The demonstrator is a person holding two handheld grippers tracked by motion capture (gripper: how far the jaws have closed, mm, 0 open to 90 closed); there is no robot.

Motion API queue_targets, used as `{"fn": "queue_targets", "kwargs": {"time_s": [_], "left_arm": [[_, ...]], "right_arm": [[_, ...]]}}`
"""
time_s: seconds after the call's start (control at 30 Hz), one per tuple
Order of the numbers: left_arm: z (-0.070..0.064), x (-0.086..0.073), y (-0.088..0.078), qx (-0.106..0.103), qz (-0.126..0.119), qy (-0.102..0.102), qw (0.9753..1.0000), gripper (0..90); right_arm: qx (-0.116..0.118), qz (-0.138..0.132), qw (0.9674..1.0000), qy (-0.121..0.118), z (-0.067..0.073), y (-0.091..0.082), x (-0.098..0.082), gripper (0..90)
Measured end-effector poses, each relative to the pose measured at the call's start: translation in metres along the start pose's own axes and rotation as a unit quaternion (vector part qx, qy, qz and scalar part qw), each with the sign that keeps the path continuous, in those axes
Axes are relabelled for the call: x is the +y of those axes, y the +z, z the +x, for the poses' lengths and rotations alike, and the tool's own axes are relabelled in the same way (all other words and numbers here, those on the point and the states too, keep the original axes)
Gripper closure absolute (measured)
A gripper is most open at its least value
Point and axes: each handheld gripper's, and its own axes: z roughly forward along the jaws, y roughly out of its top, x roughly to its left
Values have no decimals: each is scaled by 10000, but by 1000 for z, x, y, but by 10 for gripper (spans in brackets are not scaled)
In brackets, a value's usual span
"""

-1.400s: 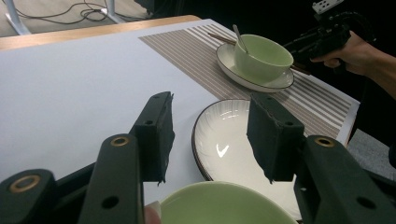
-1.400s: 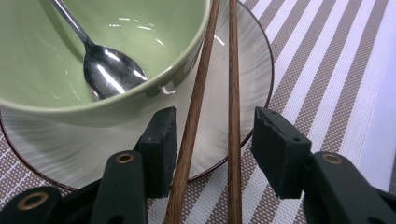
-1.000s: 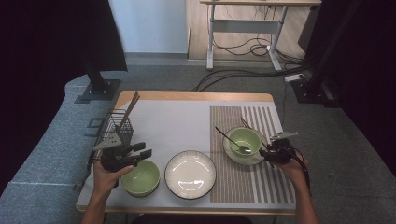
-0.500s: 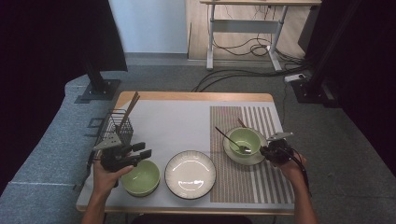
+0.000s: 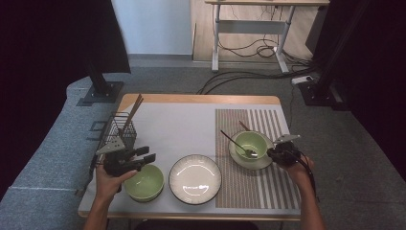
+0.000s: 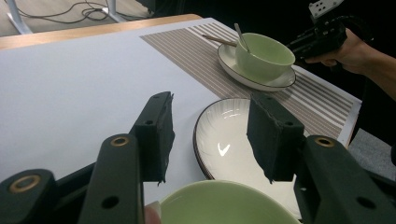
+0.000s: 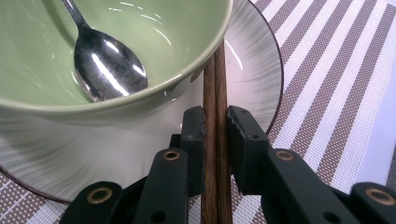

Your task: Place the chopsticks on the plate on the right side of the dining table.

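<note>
1. The right gripper point(image 7: 215, 128) has just been closing, and its fingers point(image 7: 193, 140) now pinch a pair of brown chopsticks point(image 7: 215, 93) between them; the pads look pressed against the wood on both sides
2. The chopsticks lie on the white saucer point(image 7: 254, 74) and run on under the rim of the green bowl point(image 7: 116, 56), which stands on that saucer with a metal spoon point(image 7: 109, 65) resting inside it
3. In the high view the right gripper point(image 5: 282, 154) sits at the right edge of the saucer point(image 5: 239, 160), on the striped placemat point(image 5: 268, 191), with the hand at about the same spot as a second ago
4. The left gripper point(image 6: 210, 135) has not changed: its fingers point(image 6: 156, 133) stand fairly wide with nothing between them, hovering above the near rim of a second green bowl point(image 6: 224, 205), beside the empty white plate point(image 6: 224, 135)
5. Judged from this, the grasp on the chopsticks is made, so the next move is probably to draw them out from beside the bowl, perhaps toward the wire basket point(image 5: 119, 127) at the left of the tabletop point(image 5: 167, 129), where other chopsticks stand
6. Pulling them out could nudge the bowl or tip the spoon, so a slow, level pull seems wise
</note>
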Motion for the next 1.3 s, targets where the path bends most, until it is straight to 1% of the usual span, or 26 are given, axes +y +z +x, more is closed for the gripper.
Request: {"fn": "queue_targets", "kwargs": {"time_s": [0.03,0.13,0.3,0.4,0.6,0.93,1.07,1.3], "left_arm": [[0,0,0,0,-1,0,10000,508],[0,0,0,-5,-8,-4,10000,508],[0,0,-1,-12,-12,3,10000,507],[0,0,-1,-20,-15,1,10000,508],[0,0,-1,-26,-21,-2,10000,508],[0,0,-2,-24,-30,-6,10000,507],[0,0,-2,-19,-35,-7,10000,508],[0,0,-2,-25,-24,-4,10000,508]], "right_arm": [[-3,-7,10000,-6,0,0,0,764],[25,-13,10000,-15,1,0,0,704],[47,-91,9999,24,1,-7,-3,682],[56,-113,9999,13,0,-12,-4,690],[56,-79,9999,-51,-1,-14,-6,766],[39,-151,9999,-12,-1,-10,-4,773],[32,-164,9998,-48,-1,-9,-3,773],[25,-200,9998,-43,-1,-7,-2,771]]}}
